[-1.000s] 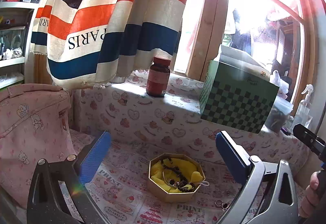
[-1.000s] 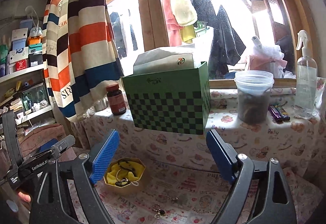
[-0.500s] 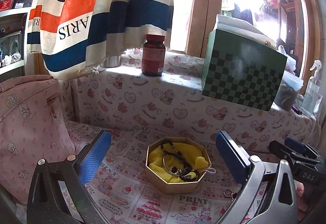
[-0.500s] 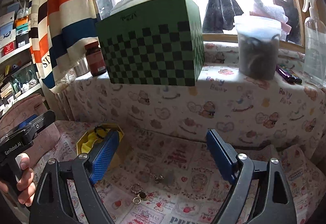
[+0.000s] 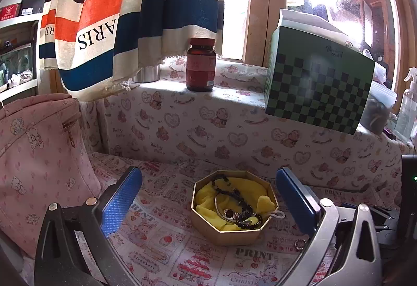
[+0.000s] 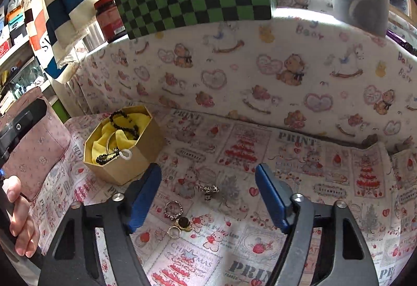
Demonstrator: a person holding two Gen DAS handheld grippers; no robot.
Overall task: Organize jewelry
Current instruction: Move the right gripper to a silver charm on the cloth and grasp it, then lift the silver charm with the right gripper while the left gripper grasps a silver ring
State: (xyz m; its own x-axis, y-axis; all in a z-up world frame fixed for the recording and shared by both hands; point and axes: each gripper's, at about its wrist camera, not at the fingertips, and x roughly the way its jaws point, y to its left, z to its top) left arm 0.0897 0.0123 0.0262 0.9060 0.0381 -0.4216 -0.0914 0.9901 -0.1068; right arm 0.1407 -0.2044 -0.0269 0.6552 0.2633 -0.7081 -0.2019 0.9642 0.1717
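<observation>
We see the gold box [image 5: 235,230] standing on the printed cloth [image 6: 299,174] of the bench, lined with yellow fabric [image 5: 234,188] and holding a black bead bracelet [image 5: 249,218] and a silver bangle [image 5: 221,211]. In front of the box, on the cloth, lie loose rings [image 6: 174,207] and a small charm [image 6: 207,189]. Our right gripper [image 6: 207,197] is wide open around them and holds nothing. Our left gripper [image 5: 208,204] is also wide open and empty, facing the box. A checked green box [image 5: 318,92] and a red bottle [image 5: 200,64] stand on the ledge behind.
</observation>
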